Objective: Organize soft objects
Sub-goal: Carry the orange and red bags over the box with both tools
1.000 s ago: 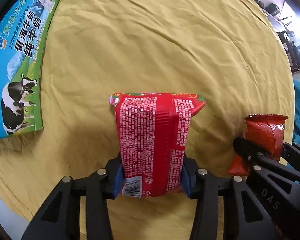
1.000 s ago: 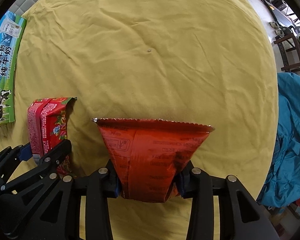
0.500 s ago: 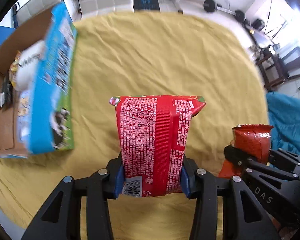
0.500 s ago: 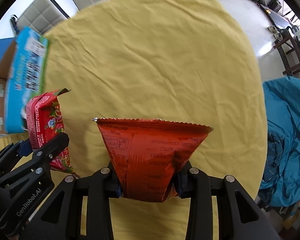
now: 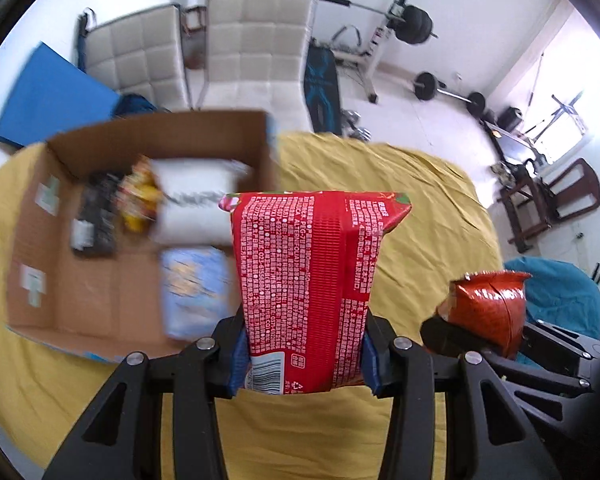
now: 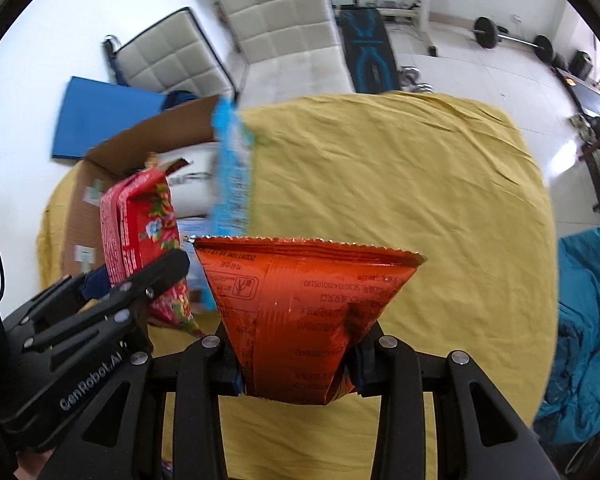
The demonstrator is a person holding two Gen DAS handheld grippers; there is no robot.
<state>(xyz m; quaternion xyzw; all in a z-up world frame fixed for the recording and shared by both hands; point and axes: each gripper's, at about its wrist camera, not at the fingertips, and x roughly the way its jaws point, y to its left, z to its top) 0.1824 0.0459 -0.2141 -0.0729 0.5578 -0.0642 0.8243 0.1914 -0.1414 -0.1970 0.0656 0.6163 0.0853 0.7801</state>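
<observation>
My left gripper [image 5: 304, 360] is shut on a red packet [image 5: 312, 280] covered in white print, held upright high above the yellow cloth. My right gripper [image 6: 298, 364] is shut on an orange foil bag [image 6: 304, 312] with a crimped top edge. Each wrist view shows the other gripper too: the orange foil bag [image 5: 488, 308] at the right of the left wrist view, the red packet [image 6: 144, 232] at the left of the right wrist view. An open cardboard box [image 5: 100, 280] lies to the left, holding a white pillow pack [image 5: 196, 200], a pale blue packet [image 5: 192, 288], a dark packet and a yellow-red one.
A yellow cloth [image 6: 380, 180] covers the round table. Two padded white chairs [image 5: 256, 48] stand behind it, next to a blue mat [image 5: 48, 96]. Weights and a bench fill the back right. A teal cover [image 6: 584, 320] lies at the right.
Both grippers have risen well above the table with their packs still held, and tilted up. The box has come into view from above, its inside now showing.
</observation>
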